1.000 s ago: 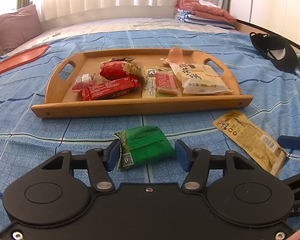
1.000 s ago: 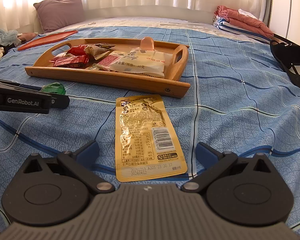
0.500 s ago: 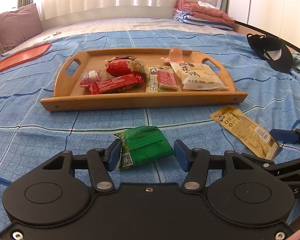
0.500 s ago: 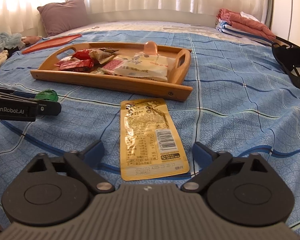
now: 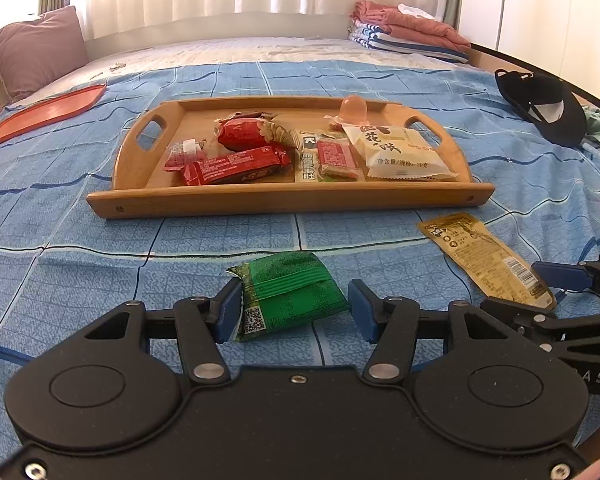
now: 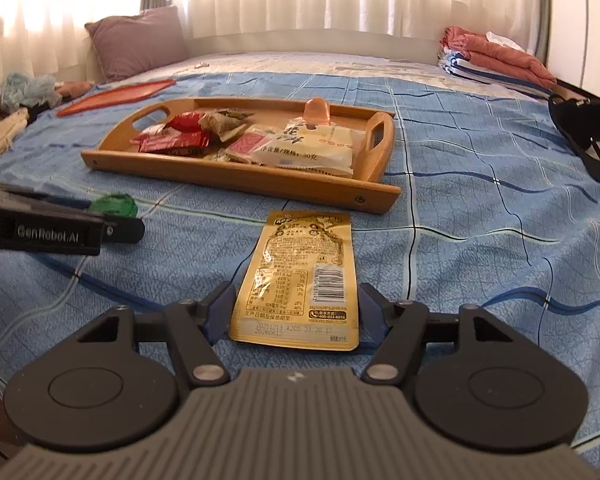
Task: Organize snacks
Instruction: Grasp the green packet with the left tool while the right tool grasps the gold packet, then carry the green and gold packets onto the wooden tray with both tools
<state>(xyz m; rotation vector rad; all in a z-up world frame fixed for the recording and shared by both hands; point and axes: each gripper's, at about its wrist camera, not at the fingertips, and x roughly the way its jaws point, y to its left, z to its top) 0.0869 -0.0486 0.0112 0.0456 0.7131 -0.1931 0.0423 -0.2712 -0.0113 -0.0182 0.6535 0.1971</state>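
A wooden tray (image 5: 292,202) holding several snack packets sits on the blue bedspread. In front of it, my left gripper (image 5: 294,312) is shut on a green packet (image 5: 288,292), its pads at the packet's two sides. From the right wrist view, that packet (image 6: 114,205) peeks out past the left gripper's finger (image 6: 120,229). A flat gold packet (image 6: 300,272) lies lengthwise on the bedspread near the tray's right corner (image 6: 380,200). My right gripper (image 6: 294,314) straddles the packet's near end. Its jaws are closing and the pads stand right by the edges without squeezing them.
On the tray lie red packets (image 5: 236,168), a white packet (image 5: 400,154) and a jelly cup (image 5: 352,110). An orange lid (image 5: 44,110) and a pillow (image 5: 36,52) are at the far left. A black cap (image 5: 540,104) and folded clothes (image 5: 412,36) lie to the right.
The right gripper's jaws have narrowed from wide apart to the gold packet's edges. The left gripper has drawn slightly back from the tray, green packet still between its fingers.
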